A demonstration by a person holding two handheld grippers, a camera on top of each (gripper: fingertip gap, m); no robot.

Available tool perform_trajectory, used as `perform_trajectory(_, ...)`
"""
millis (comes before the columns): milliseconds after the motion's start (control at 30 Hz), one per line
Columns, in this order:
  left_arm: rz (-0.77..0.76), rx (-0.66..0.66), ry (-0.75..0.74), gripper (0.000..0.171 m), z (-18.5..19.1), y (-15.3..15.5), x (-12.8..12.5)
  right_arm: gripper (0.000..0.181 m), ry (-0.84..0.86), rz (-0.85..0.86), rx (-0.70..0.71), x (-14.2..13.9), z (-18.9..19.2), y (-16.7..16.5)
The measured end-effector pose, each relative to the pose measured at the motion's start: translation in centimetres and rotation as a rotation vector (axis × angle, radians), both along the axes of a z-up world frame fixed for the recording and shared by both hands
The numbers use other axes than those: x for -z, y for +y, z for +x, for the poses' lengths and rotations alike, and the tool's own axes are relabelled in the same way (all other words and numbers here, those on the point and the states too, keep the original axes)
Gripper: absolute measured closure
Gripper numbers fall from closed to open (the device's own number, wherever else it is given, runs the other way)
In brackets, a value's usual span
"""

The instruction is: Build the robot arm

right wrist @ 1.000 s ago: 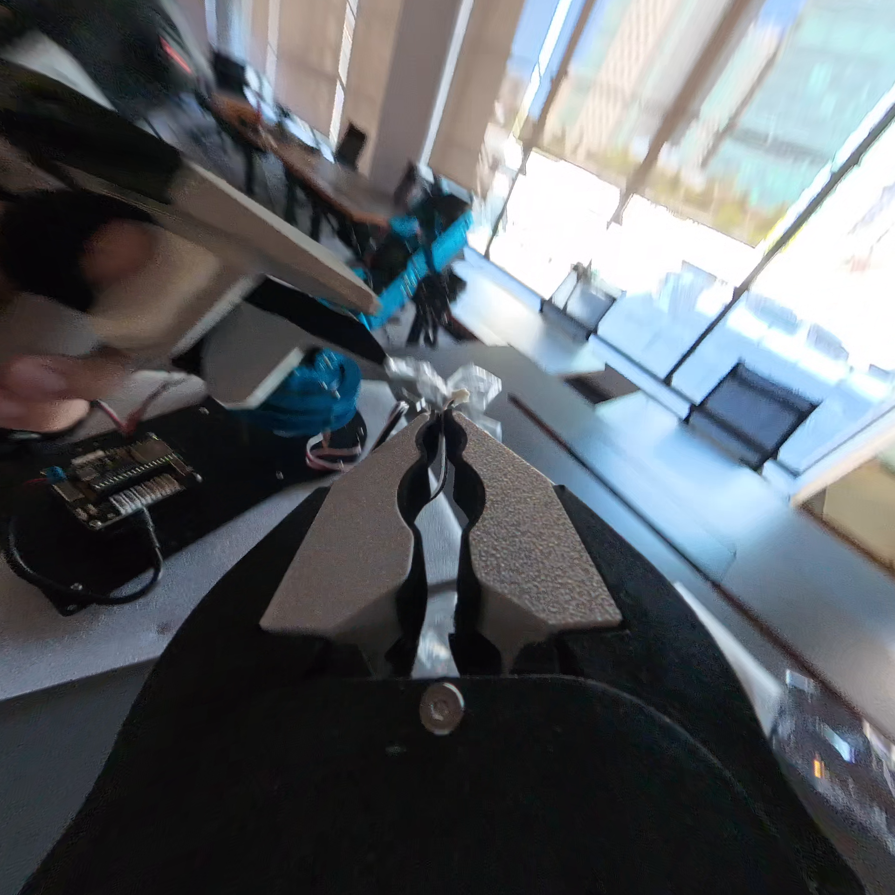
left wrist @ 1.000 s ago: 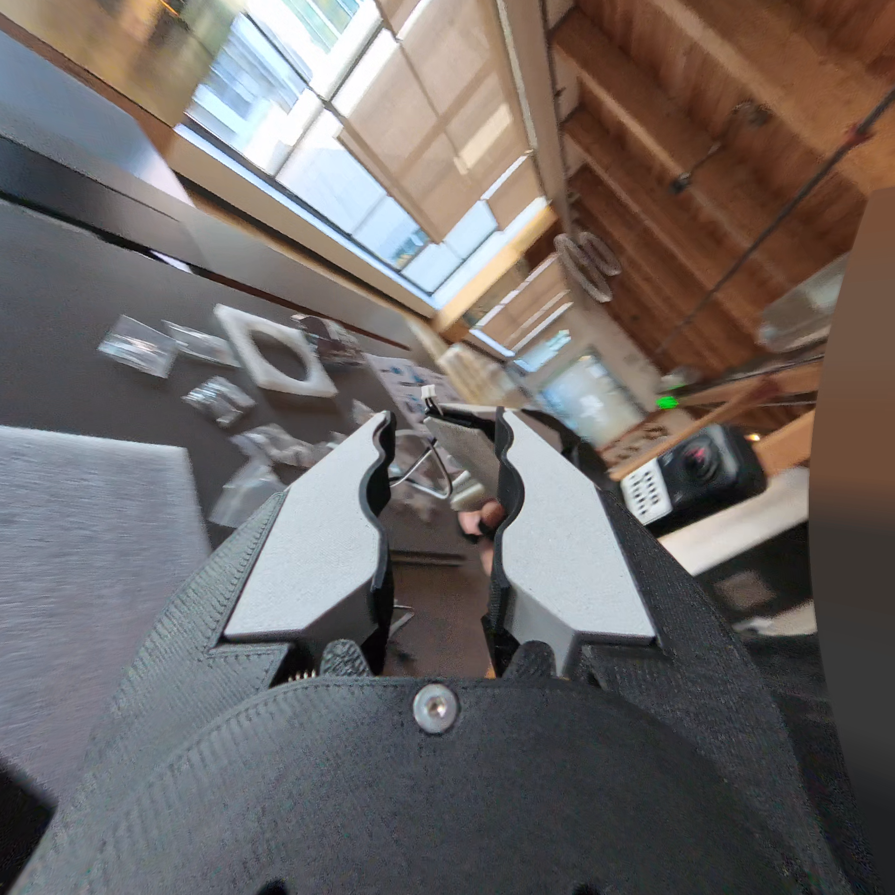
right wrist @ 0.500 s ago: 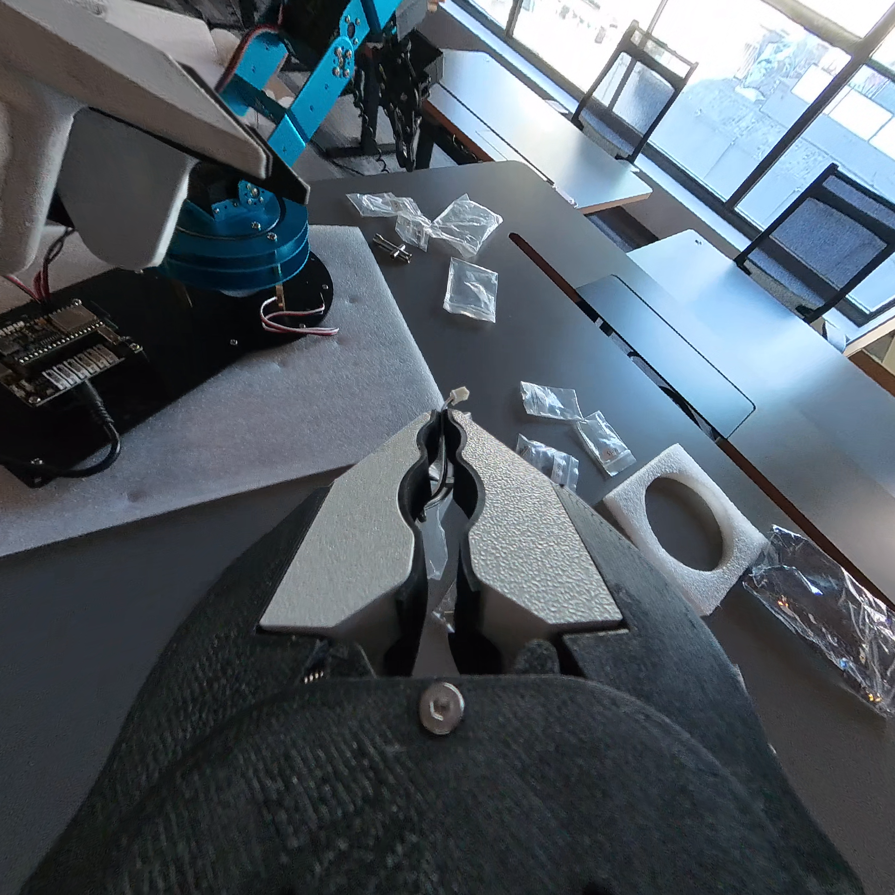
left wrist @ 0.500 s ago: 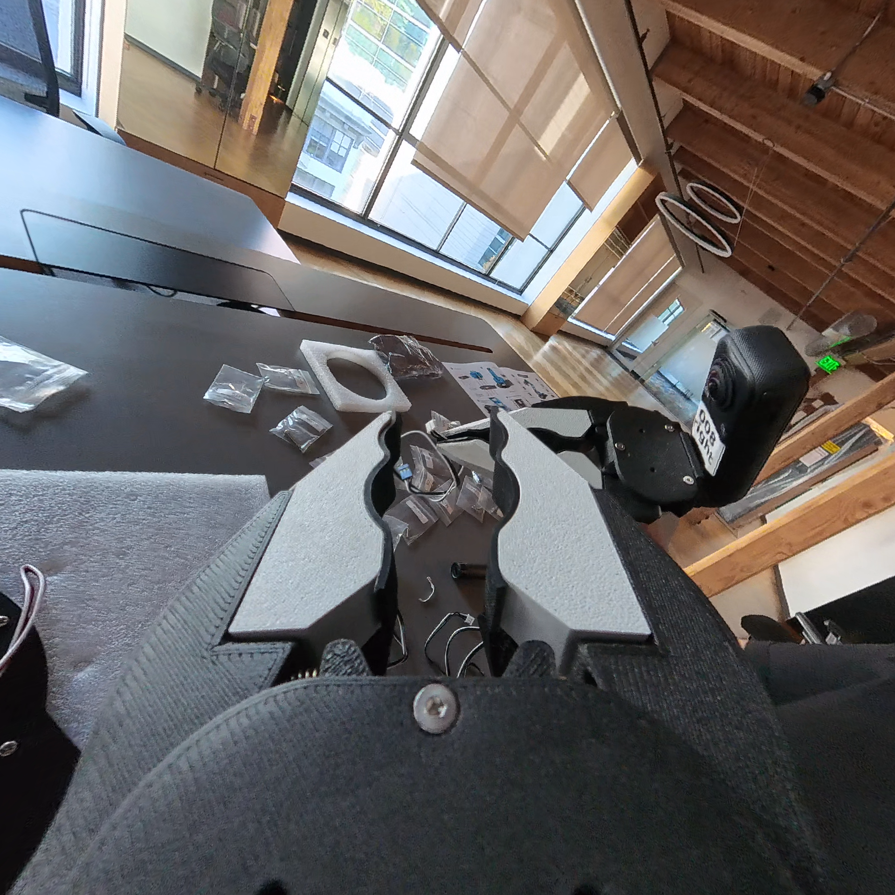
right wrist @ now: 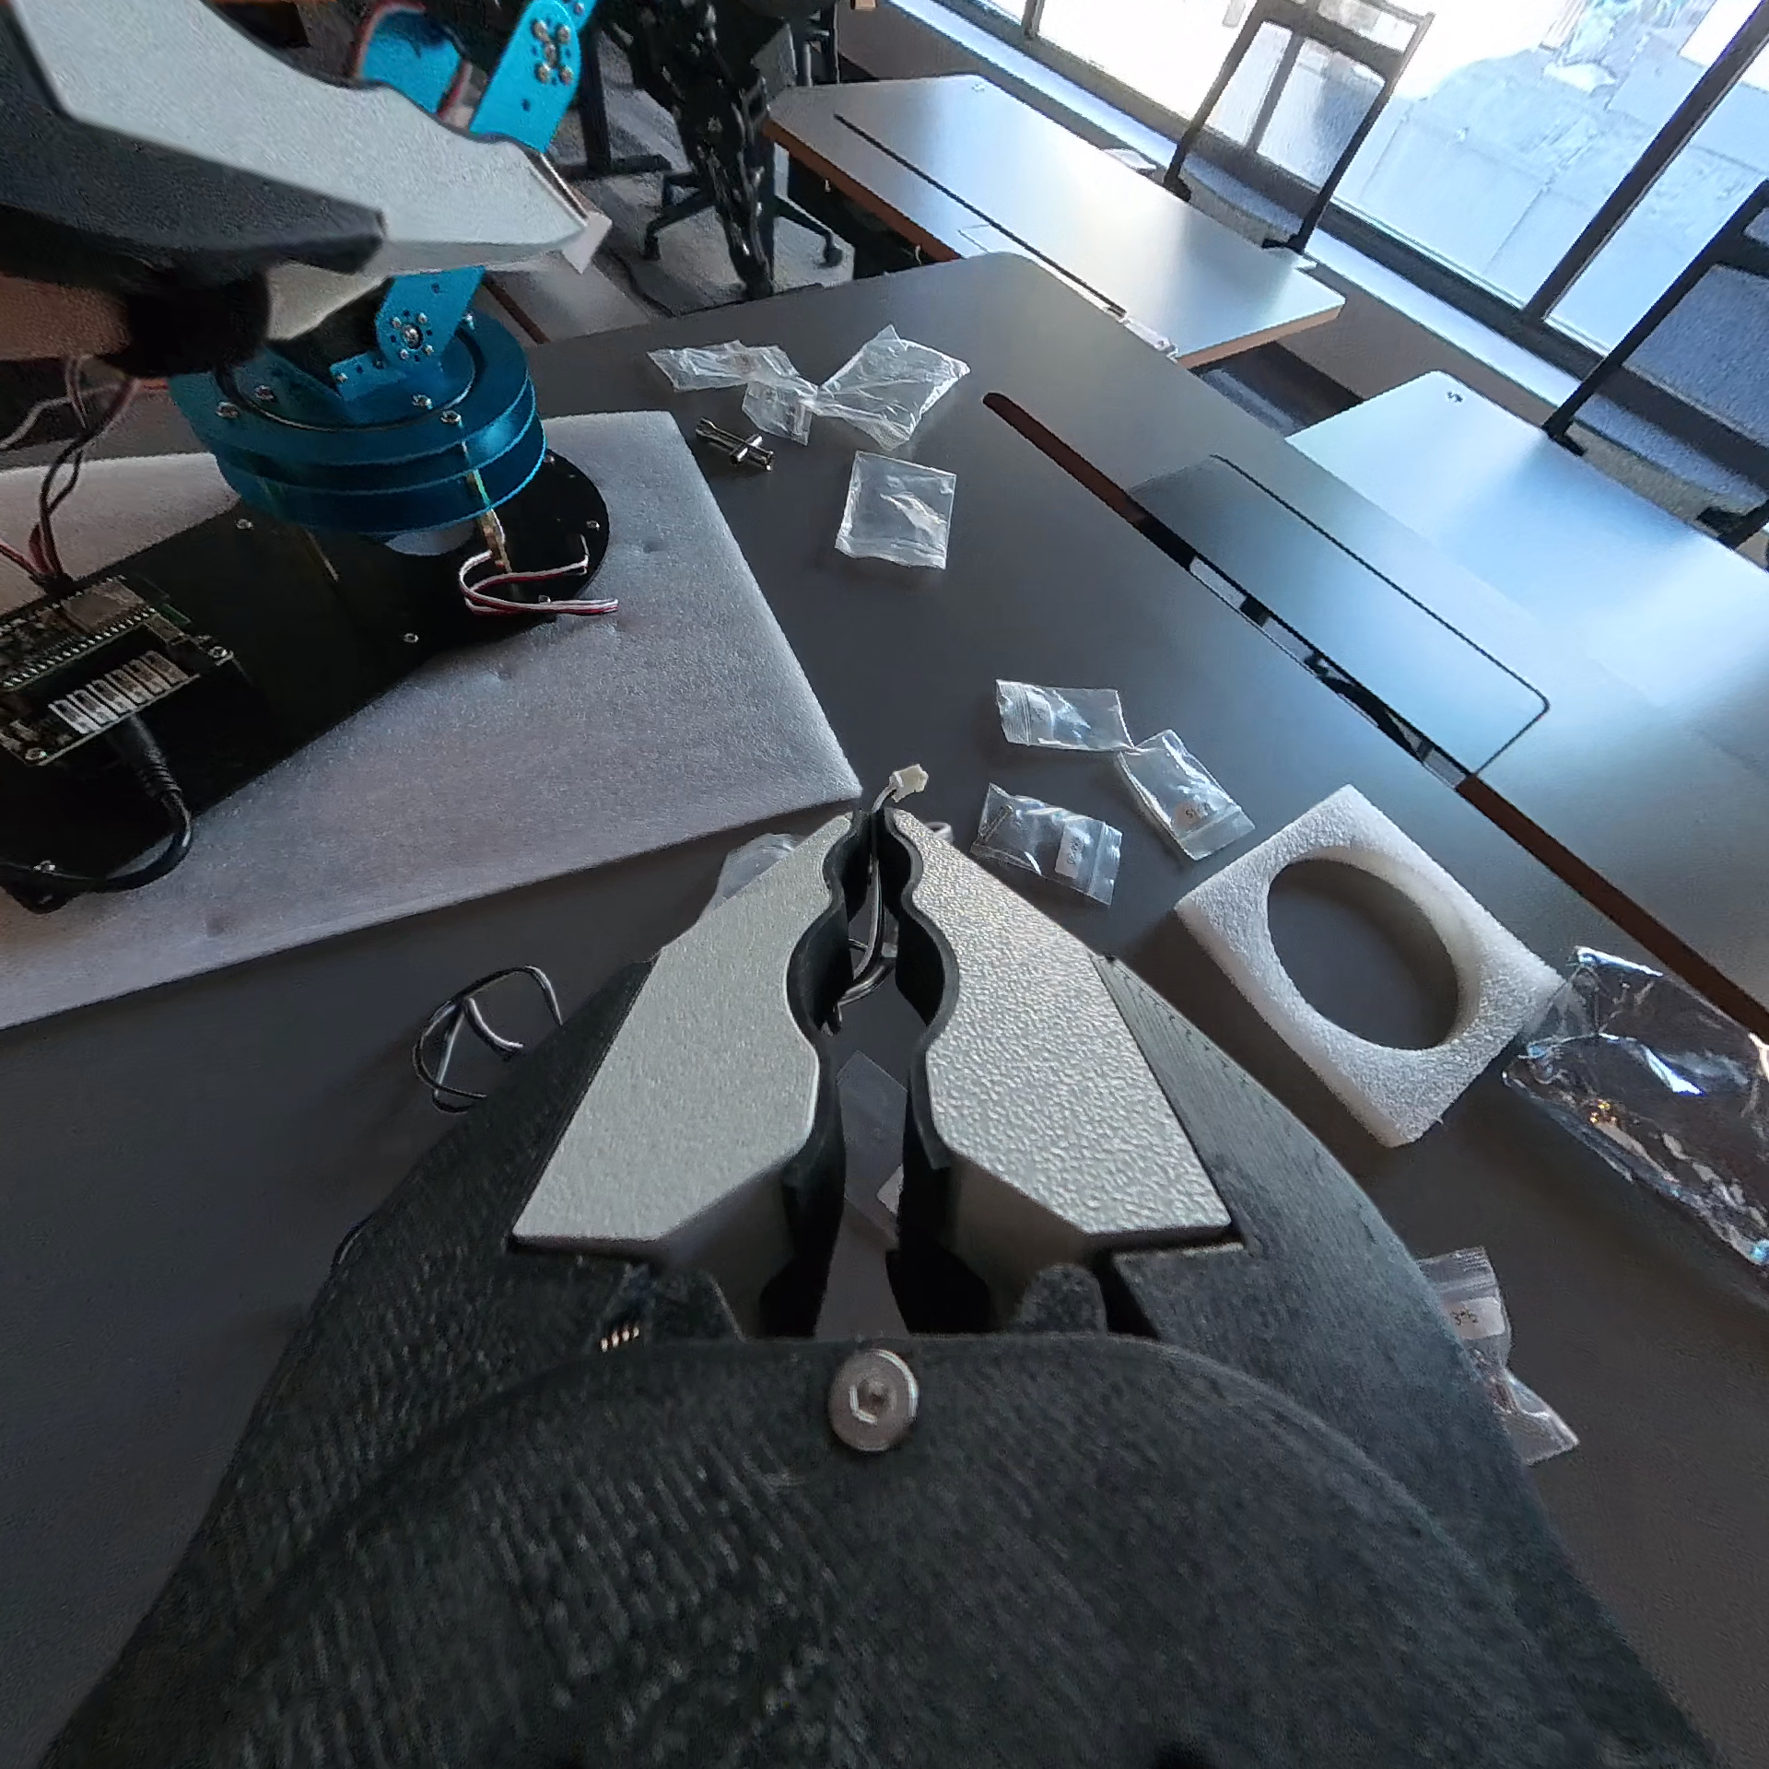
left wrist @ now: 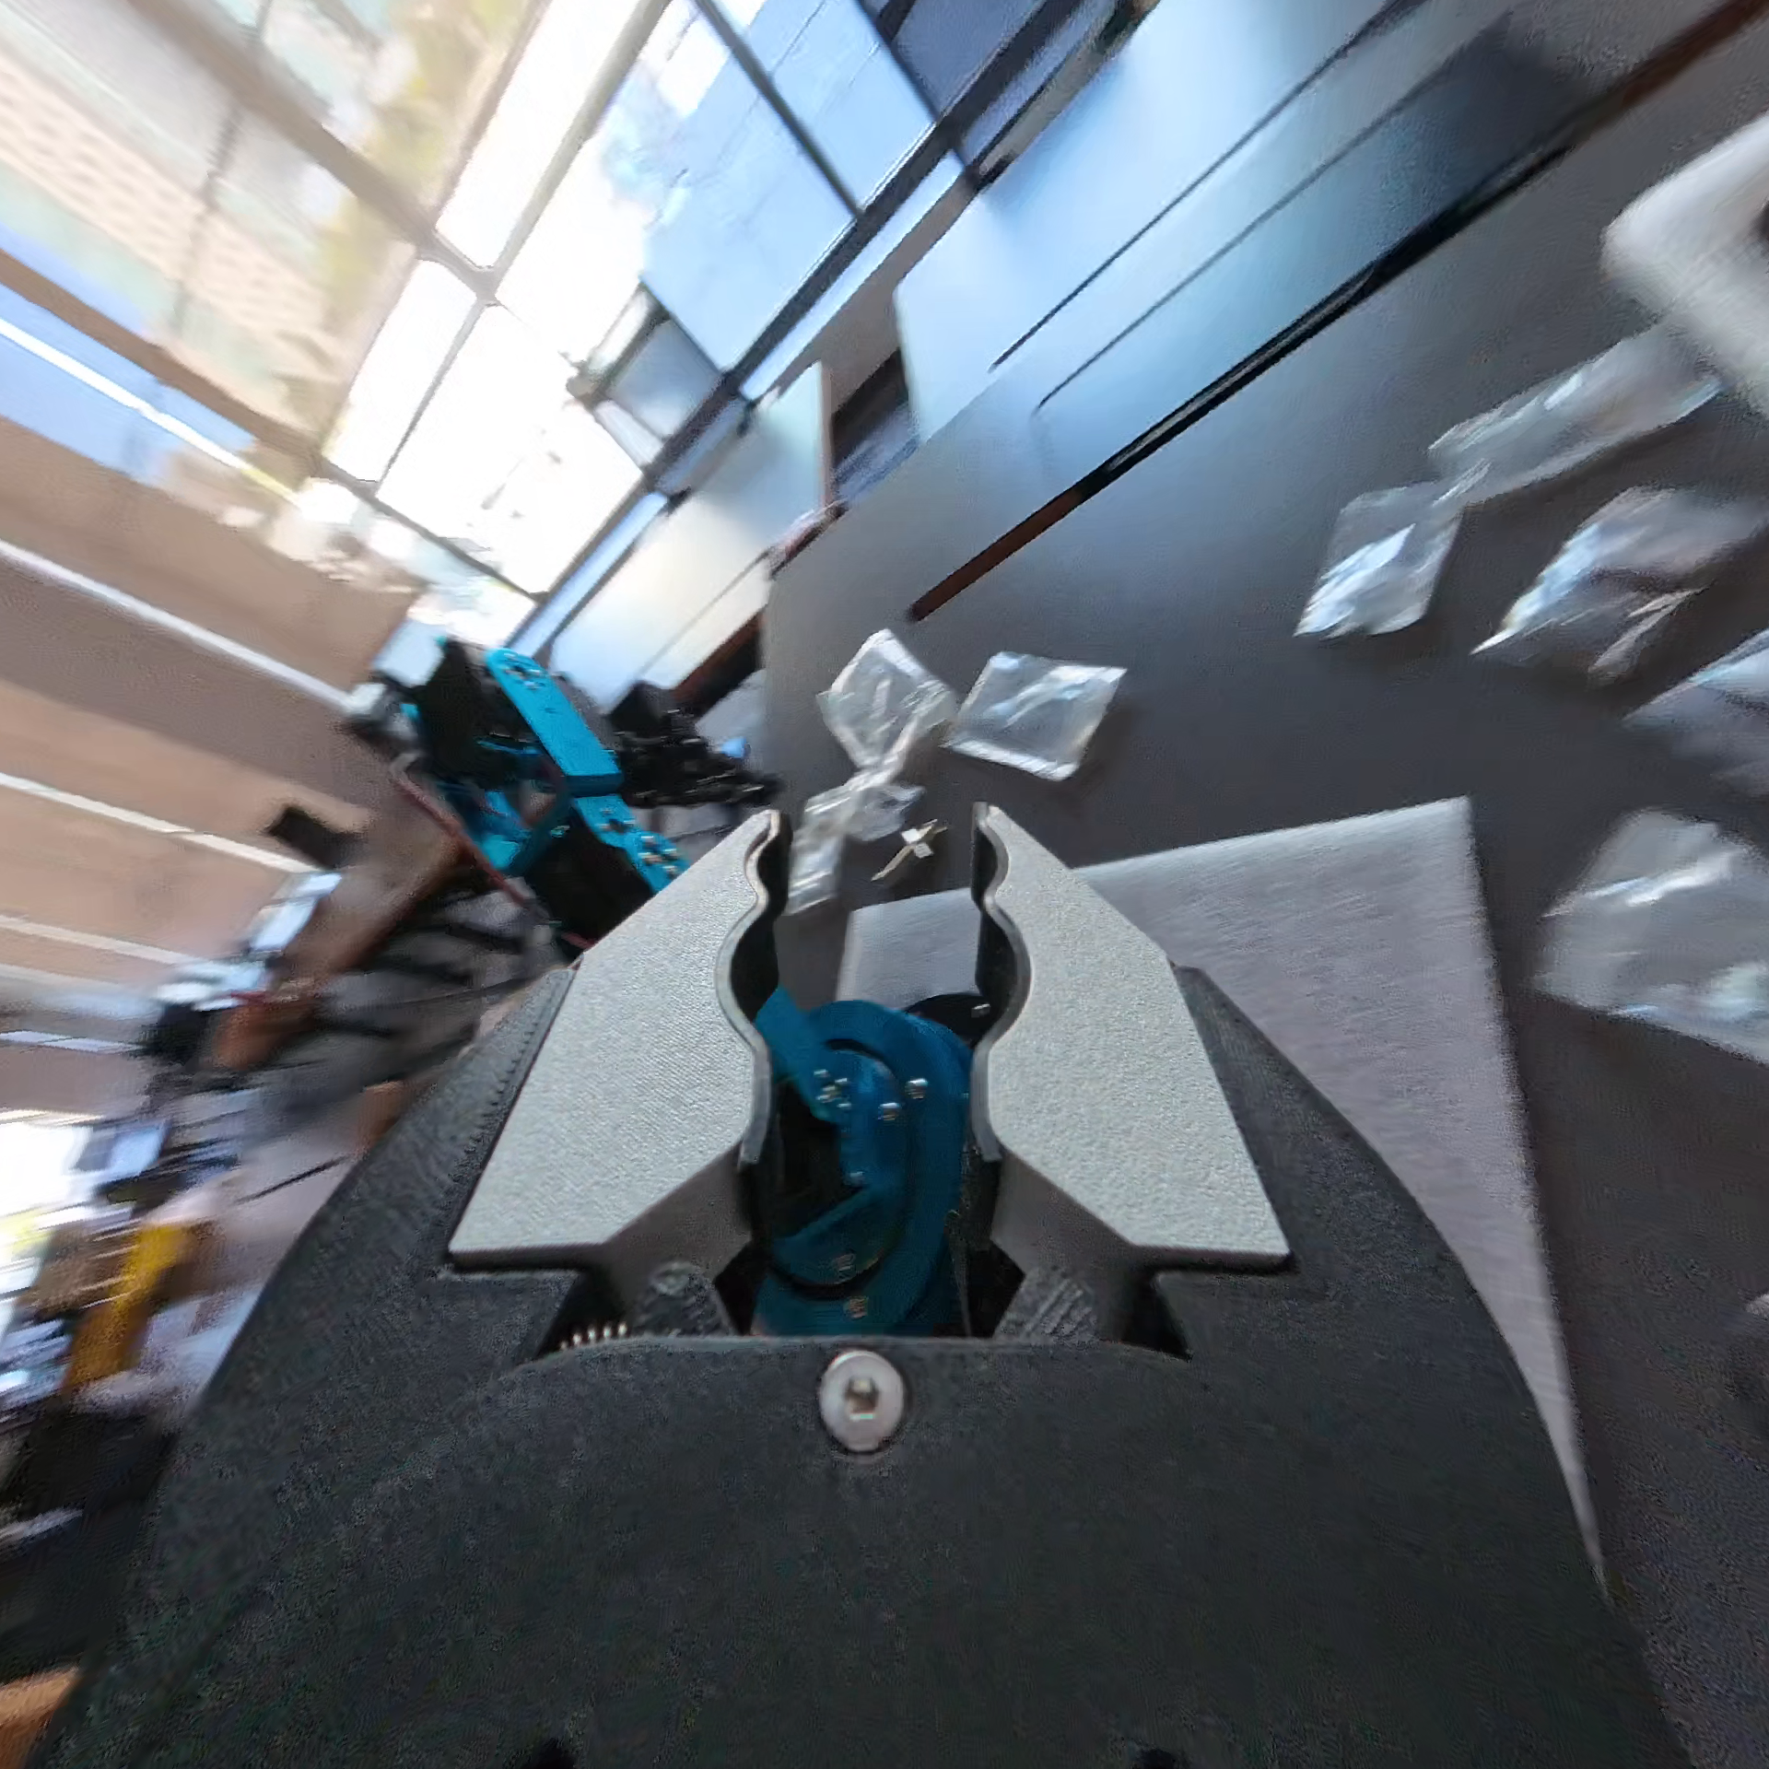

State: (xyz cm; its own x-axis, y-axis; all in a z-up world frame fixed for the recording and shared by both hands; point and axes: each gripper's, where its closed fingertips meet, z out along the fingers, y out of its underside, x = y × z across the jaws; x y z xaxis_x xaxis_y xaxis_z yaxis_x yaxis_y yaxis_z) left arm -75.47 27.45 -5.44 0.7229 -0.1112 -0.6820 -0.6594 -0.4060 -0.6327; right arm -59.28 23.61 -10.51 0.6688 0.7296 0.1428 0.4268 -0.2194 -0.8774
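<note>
My right gripper (right wrist: 873, 825) is shut on a thin black and white wire; its white connector (right wrist: 905, 780) sticks out past the tips, and the wire's loops (right wrist: 479, 1034) lie on the dark table to the left. My left gripper (left wrist: 881, 831) is open and empty, hovering just above the blue round base (left wrist: 862, 1101) of a small robot arm, which shows between its jaws. In the right wrist view the left gripper (right wrist: 287, 144) hangs over that blue base (right wrist: 364, 431), which sits on a black plate (right wrist: 287, 593) with a circuit board (right wrist: 86, 660).
A grey foam sheet (right wrist: 574, 747) lies under the plate. Several small clear bags (right wrist: 1048, 842) and a metal pin (right wrist: 732, 448) are scattered on the dark table (right wrist: 1005, 593). A white foam square with a round hole (right wrist: 1359, 957) and crinkled film (right wrist: 1666, 1082) lie at the right. The tips of one gripper are about 20 cm away from the tips of the other. From my left tips it is roughly 20 cm to the black plate (right wrist: 287, 593); from my right, 30 cm.
My left gripper has swung away from facing the right gripper and now points down over the blue base, still open. The right gripper keeps the wire and has dropped lower towards the table.
</note>
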Motion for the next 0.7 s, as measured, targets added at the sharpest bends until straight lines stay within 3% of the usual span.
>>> perform_trajectory(167, -0.032, -0.017, 0.217, 0.132, 0.4, 0.7, 0.9, 0.181, 0.028, -0.031, -0.010, 0.9, 0.8, 0.3)
perform_trajectory(467, -0.070, -0.027, 0.290, 0.131, 0.2, 0.5, 1.8, 0.181, 0.062, -0.040, -0.015, 1.0, 1.5, 0.5)
perform_trajectory(700, -0.075, -0.037, 0.513, 0.130, -1.7, -0.7, 0.6, 0.181, 0.117, -0.058, -0.049, 0.9, 0.2, -0.3)
